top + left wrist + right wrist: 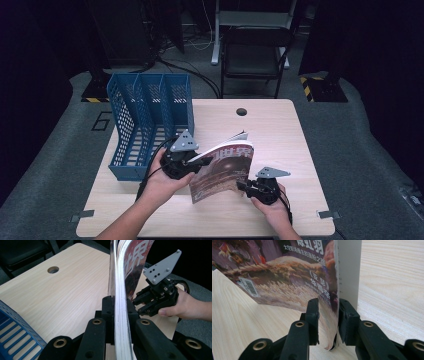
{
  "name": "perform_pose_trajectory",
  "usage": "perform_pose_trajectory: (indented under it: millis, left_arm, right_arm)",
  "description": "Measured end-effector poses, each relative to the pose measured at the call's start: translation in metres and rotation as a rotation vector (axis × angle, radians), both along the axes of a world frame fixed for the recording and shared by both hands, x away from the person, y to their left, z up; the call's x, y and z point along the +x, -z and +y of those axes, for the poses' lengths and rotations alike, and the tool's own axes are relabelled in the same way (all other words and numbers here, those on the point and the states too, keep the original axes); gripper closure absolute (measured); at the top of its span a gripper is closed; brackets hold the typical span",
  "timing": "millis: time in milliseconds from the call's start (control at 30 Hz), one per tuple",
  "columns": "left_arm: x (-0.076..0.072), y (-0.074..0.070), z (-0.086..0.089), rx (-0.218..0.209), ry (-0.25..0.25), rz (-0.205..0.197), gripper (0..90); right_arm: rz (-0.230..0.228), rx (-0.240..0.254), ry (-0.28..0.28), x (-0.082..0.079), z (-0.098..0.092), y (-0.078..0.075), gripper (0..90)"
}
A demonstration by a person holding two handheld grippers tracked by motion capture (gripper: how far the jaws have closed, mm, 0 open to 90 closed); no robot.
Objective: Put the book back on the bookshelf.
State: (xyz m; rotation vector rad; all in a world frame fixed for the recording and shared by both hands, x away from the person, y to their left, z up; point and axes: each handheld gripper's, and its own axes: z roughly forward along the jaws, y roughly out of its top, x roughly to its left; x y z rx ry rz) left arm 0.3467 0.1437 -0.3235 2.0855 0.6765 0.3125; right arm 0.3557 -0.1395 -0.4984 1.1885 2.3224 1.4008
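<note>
Glossy magazine w/ reddish-brown cover [223, 172] held up over tabletop [280, 145] centre, near front edge. Left tongs [121, 307] clamped on its page edge. Right tongs [328, 312] astride its lower corner, left pad not touching. Blue plastic file rack [145, 120] at left edge.

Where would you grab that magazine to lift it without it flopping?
Grip the magazine at its edge, coming in level from the side. It stands nearly upright and bends easily, so one claw on each side works: the left claw clamps one edge, the right claw straddles the opposite one.
</note>
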Motion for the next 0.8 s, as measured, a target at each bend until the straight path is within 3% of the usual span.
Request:
perform_pose_trajectory:
  millis: [300, 567, 800]
  left_arm:
    - [0.001, -0.001, 0.002, -0.003, 0.007, 0.010, 83.9]
    - [0.001, -0.007, 0.007, -0.015, 0.000, 0.005, 83.9]
    - [0.001, -0.018, 0.013, -0.045, 0.005, 0.003, 83.9]
  right_arm:
    - [0.006, 0.001, 0.002, -0.001, 0.001, -0.001, 75.0]
    - [-0.038, -0.013, -0.018, -0.002, 0.003, -0.006, 78.4]
    - [-0.056, 0.045, -0.015, -0.005, 0.000, -0.017, 79.3]
